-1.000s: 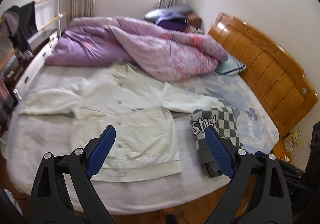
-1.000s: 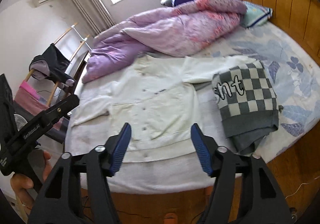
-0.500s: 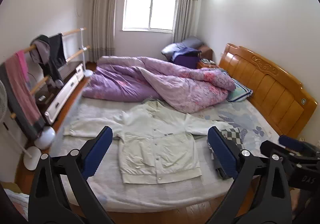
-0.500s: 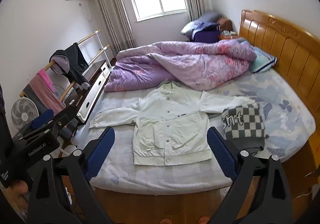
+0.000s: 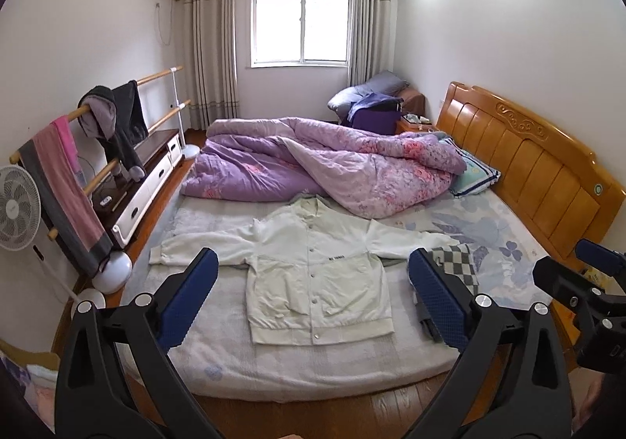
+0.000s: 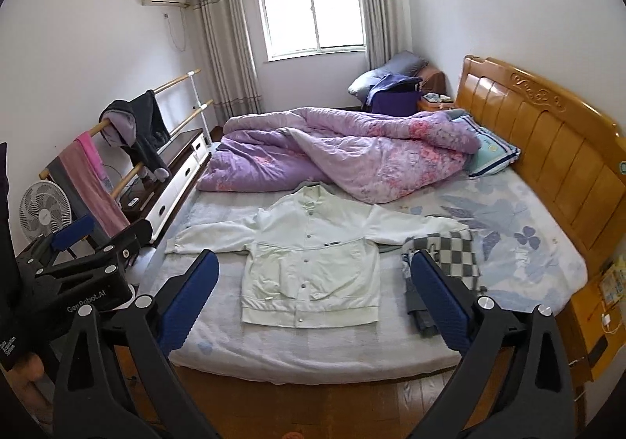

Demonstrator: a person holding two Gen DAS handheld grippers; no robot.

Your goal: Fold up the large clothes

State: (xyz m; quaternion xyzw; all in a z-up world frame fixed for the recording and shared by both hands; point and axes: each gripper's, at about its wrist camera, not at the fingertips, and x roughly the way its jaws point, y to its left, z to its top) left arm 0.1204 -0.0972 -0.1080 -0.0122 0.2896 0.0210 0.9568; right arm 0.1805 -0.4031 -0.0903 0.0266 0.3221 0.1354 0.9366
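Between and beyond the spread fingers of both grippers, the pale cream button-front jacket lies flat, face up, on the white-sheeted bed. Its long axis runs collar-far to hem-near; the sleeves stretch out sideways. Beyond the right fingers, a folded grey-and-white checked garment sits against the jacket's right cuff. Left gripper and right gripper are wide open, holding nothing, well apart from the cloth. Judgement: start with a sleeve cuff, pinching one layer only.
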